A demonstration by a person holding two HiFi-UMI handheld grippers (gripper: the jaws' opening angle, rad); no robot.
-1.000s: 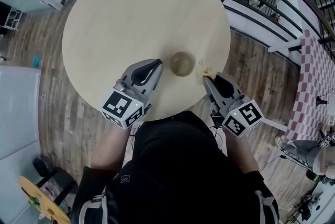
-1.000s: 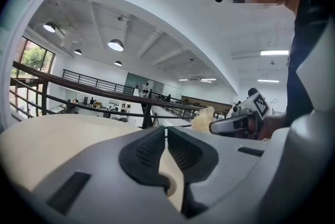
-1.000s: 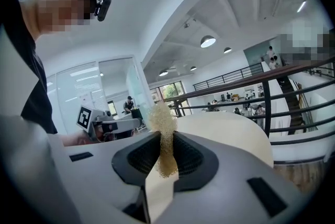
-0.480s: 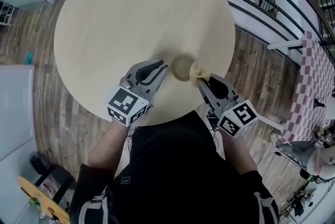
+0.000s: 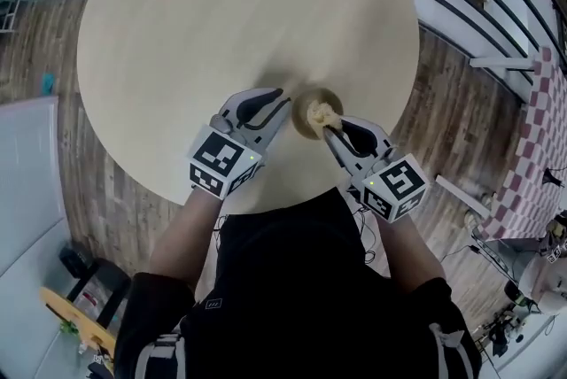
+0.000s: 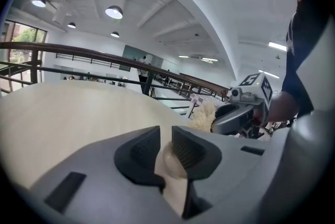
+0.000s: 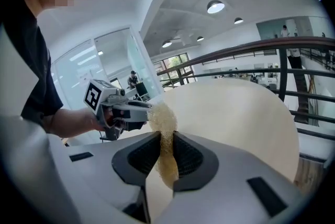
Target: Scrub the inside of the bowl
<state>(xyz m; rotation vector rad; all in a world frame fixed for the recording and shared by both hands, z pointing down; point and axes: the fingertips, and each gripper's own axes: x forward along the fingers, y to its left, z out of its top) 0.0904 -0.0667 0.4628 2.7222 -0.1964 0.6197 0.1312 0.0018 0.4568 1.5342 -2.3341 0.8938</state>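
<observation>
Left claw (image 5: 283, 108) pinches the bowl (image 5: 302, 117) by its rim at the tabletop's (image 5: 221, 14) near edge, and right claw (image 5: 330, 130) clamps the scrubber (image 5: 322, 113) inside it; I'd worry hard scrubbing breaks that thin grip and tips it.

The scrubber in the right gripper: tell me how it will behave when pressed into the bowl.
The scrubber looks loose and fibrous, pinched thin in the right gripper, so it will probably squash and flex. Its airy tuft suggests it is light. The bowl should not slide much, since the left gripper clamps its rim.
</observation>
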